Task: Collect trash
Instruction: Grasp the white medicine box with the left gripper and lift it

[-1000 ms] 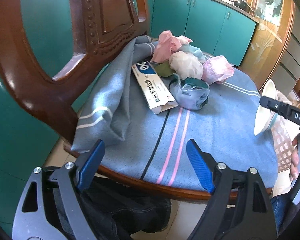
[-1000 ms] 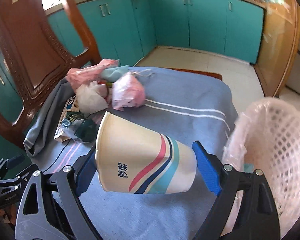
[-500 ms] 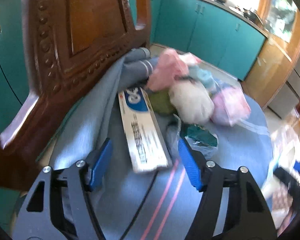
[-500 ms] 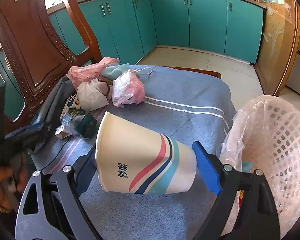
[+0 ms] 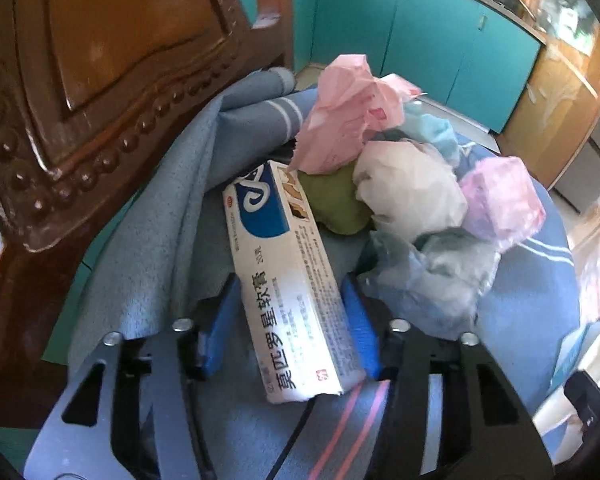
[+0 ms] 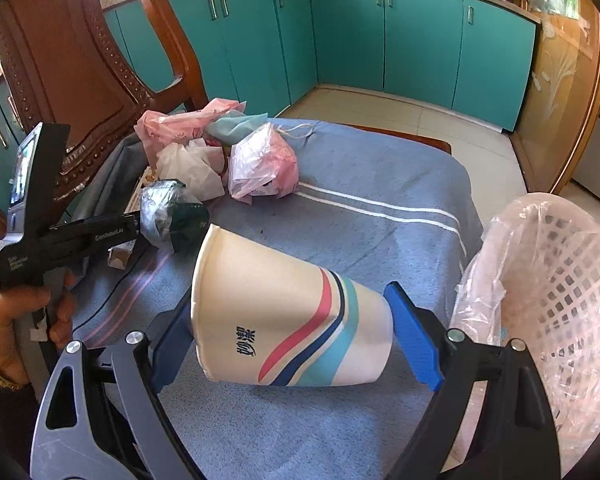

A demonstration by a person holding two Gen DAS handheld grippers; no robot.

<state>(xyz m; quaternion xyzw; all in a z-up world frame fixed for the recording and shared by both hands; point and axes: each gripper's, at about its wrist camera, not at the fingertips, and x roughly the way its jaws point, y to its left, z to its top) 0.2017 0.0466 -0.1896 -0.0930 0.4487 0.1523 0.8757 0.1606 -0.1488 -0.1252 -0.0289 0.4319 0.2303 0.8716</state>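
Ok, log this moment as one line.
left tool: straddling white-blue ointment box | right tool: holding striped paper cup | white lattice bin: beside

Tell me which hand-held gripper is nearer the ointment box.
Left. The left hand-held gripper straddles the ointment box, not yet closed. The right hand-held gripper holds the paper cup by the basket.

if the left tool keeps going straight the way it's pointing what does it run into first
The left tool already straddles the white-and-blue cardboard ointment box; straight on, it would probably slide along that, then reach the crumpled olive-green wad and pink plastic bag. Depth is unclear.
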